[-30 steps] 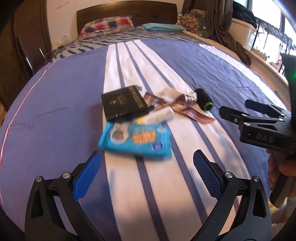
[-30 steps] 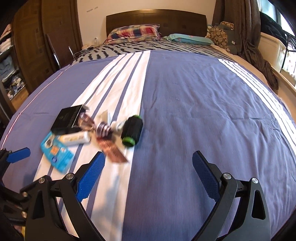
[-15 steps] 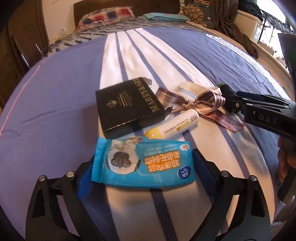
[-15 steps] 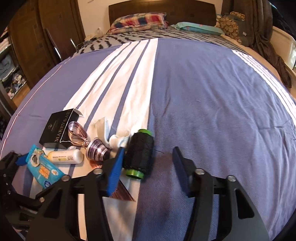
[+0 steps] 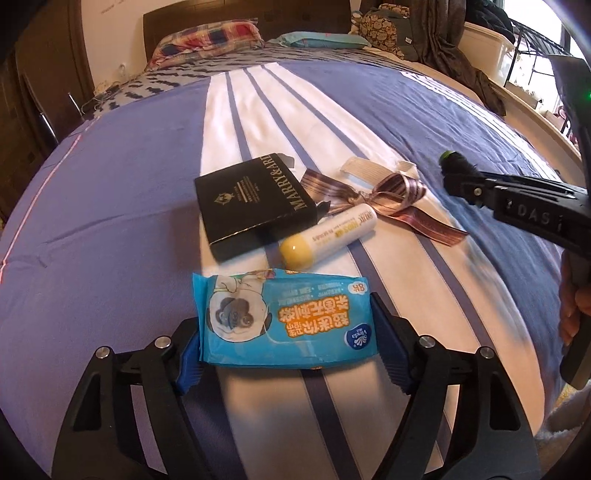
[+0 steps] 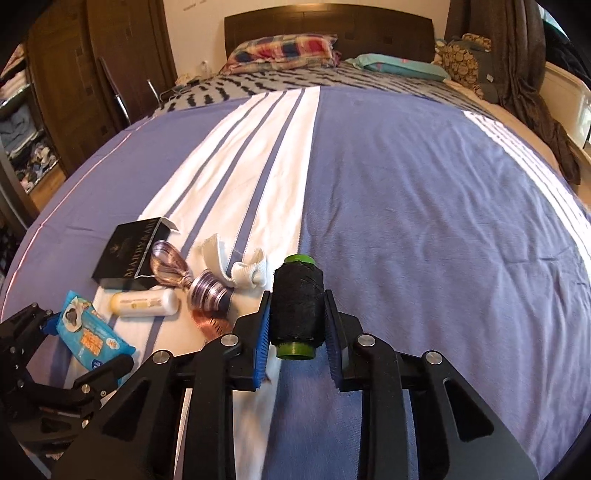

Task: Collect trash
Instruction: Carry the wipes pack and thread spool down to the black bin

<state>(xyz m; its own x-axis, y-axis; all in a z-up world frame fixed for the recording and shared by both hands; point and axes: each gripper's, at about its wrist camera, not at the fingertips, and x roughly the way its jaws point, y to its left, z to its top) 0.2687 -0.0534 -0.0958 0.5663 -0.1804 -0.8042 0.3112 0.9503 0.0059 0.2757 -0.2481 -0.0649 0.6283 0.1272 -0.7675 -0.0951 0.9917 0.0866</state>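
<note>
A blue wipes packet (image 5: 284, 317) lies on the striped bedspread, and my left gripper (image 5: 288, 343) is shut on its two ends. It also shows in the right wrist view (image 6: 92, 334). My right gripper (image 6: 295, 328) is shut on a black thread spool with green ends (image 6: 297, 299), seen at the right of the left wrist view (image 5: 456, 171). Between them lie a black box (image 5: 255, 205), a white tube with a yellow cap (image 5: 328, 236), a striped ribbon (image 5: 395, 195) and a white cloth strip (image 6: 236, 267).
The bedspread (image 6: 424, 221) spreads blue and white up to pillows (image 6: 284, 50) and a dark headboard (image 6: 328, 22). A wardrobe (image 6: 92, 74) stands at the left. Curtains and a white bin (image 5: 487, 48) are at the right.
My left gripper has moved forward and closed on the wipes packet. My right gripper has moved up to the spool and closed on it.
</note>
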